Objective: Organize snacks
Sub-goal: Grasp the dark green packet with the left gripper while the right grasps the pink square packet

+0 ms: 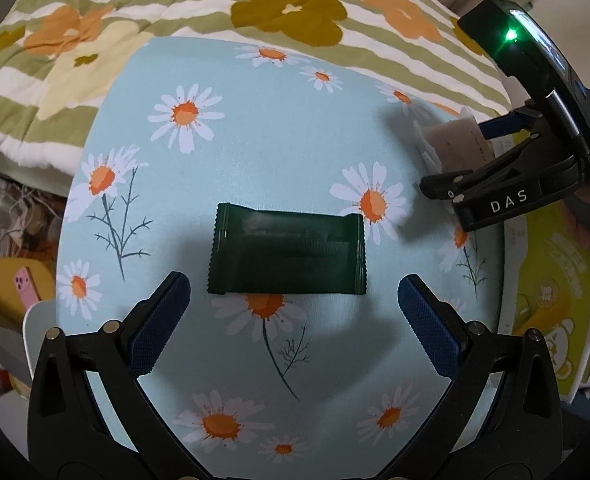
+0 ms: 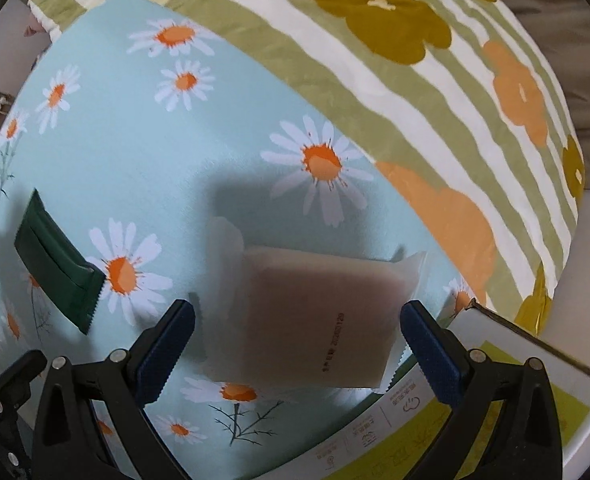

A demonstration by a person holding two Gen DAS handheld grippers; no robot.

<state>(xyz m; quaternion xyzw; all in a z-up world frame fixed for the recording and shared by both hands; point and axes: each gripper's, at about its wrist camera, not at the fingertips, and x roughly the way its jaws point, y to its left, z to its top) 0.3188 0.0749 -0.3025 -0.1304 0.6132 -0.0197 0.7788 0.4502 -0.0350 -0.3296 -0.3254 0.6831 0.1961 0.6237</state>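
- The left gripper (image 1: 293, 312) hangs over the daisy-print surface (image 1: 279, 140) with its jaws spread wide and nothing between them; the dark green snack packet (image 1: 287, 254) lies flat just ahead of the blue pads (image 1: 159, 320), untouched.
- The right gripper (image 2: 297, 344) also stands wide, and a pale translucent snack packet (image 2: 319, 320) sits in the gap. Neither pad appears to press on it in the right wrist view (in the left wrist view that packet (image 1: 455, 140) shows between the two fingers, but contact cannot be made out there).
- A yellow-and-white carton (image 2: 535, 380) lies at the right edge of the surface, just beside the right gripper; its open end faces up the frame.
- A green-striped flowered quilt (image 1: 215, 4) lies beyond the surface.
- Step in hand, as I judge it: gathering the loose packets, with the pale one being either taken up or let go.
- Next move probably calls for the left gripper to come down square over the green packet, close across its short sides, and carry it toward the carton, if that is the store.
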